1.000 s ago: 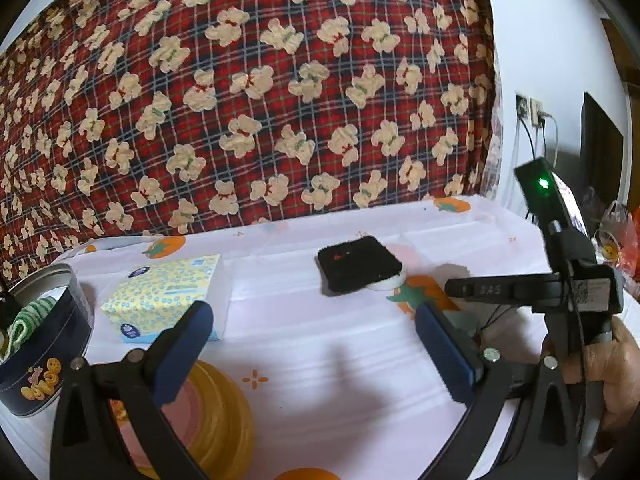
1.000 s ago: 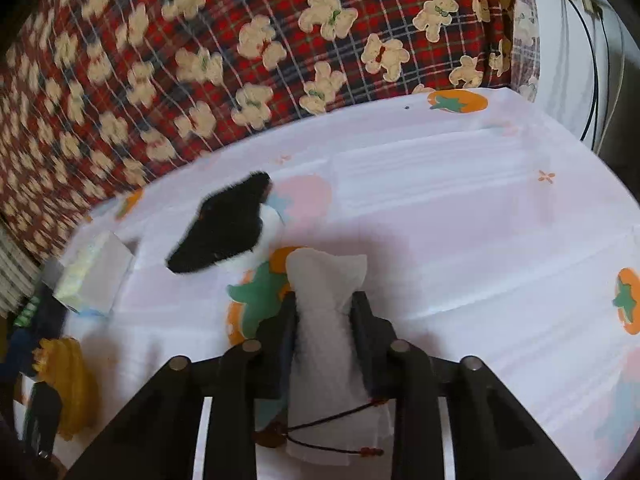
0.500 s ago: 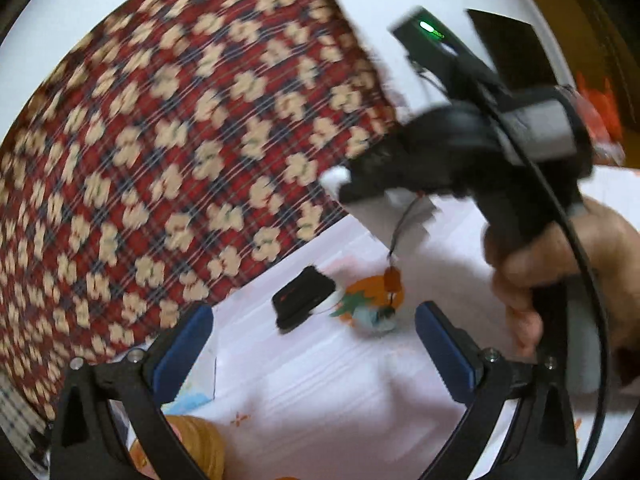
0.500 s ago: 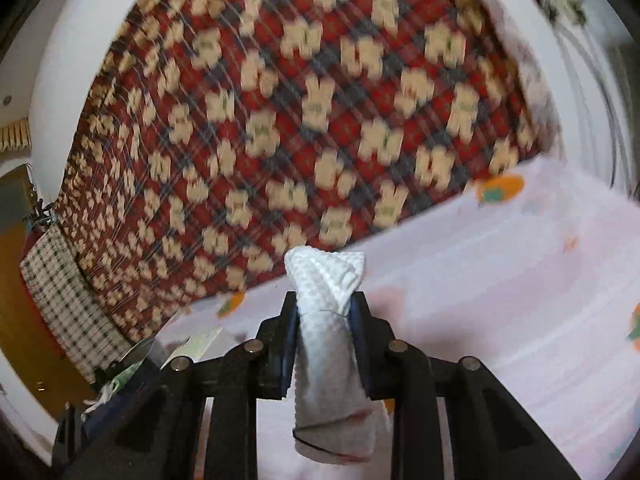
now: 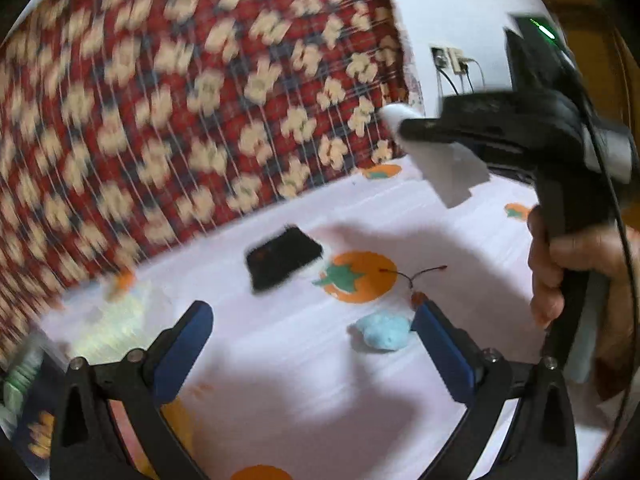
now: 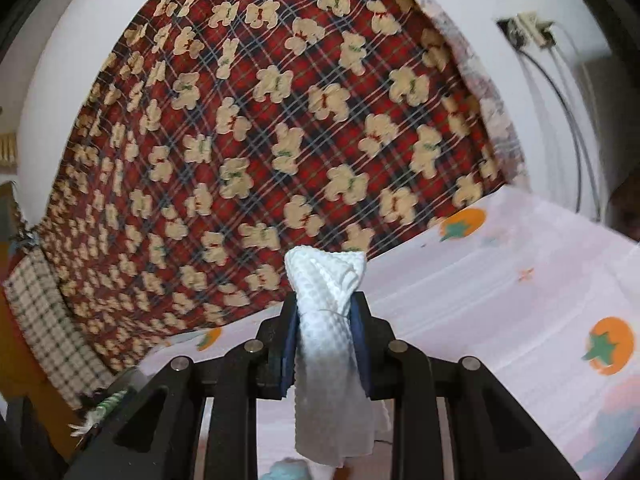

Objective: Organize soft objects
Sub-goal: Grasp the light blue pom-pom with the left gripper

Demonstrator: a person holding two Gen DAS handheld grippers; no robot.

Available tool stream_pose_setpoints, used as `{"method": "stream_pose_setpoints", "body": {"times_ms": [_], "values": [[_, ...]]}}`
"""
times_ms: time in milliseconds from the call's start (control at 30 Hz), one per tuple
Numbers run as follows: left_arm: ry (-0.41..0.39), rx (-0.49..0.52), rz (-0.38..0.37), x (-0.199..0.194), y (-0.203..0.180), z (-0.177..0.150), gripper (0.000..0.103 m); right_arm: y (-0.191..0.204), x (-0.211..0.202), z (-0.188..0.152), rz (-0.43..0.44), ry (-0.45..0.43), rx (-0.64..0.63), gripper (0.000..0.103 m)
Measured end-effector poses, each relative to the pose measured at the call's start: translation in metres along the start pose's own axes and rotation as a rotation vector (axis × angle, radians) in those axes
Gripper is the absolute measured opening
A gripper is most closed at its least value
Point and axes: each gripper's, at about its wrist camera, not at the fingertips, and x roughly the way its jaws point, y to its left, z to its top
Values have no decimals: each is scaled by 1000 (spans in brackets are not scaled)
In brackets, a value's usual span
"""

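left gripper (image 5: pixel 312 344): black frame | blue fingers (image 5: pixel 182 350) | silver screws | right gripper (image 6: pixel 325 340): same

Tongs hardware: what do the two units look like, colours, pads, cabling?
Both tongs are black plastic frames with cut-outs and silver pivot bolts. The left tongs carry blue pads on their fingers. The right tongs have dark blue pads too; in the left wrist view their black pistol-grip body shows a green light and a black cable.

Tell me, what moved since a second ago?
The right gripper lifted the white cloth off the table into the air, uncovering a light blue soft thing. Its jaws stayed clamped on the cloth. The black pad stayed put; the left gripper stayed open.
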Motion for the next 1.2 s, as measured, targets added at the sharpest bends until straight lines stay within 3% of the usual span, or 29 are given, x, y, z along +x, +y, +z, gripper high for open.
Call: {"method": "stream_pose_setpoints", "body": {"times_ms": [100,167,233,300,433,500,633,733,767,800,1067,1200], "values": [[72,-230,-133,15,29,-1,96,-2,-1,2,-29,-10,-12,27],[93,-310,-205,25,35,-2,87,-4,-2,3,-43,-15,-14,27],[132,-292,-238,36,26,1,82,-6,-3,3,-60,-16,-17,27],[152,-205,-250,40,6,6,74,-10,-2,4,-69,-11,-5,27],[186,-105,-278,47,-23,14,74,-16,-2,4,-68,-7,28,27],[243,-104,-263,61,-29,15,56,-17,-1,3,-65,-2,34,28],[343,-165,-237,81,-24,11,54,-17,-1,3,-63,-1,35,28],[338,-185,-245,80,-24,9,49,-17,-1,3,-53,4,39,28],[339,-180,-243,80,-26,9,38,-17,-1,3,-53,4,38,28],[338,-178,-249,79,-27,9,34,-17,-1,3,-54,4,38,28],[330,-195,-306,76,-23,7,27,-20,2,2,-78,16,48,28],[224,-207,-299,56,-18,11,27,-21,2,2,-80,14,46,28]]}}
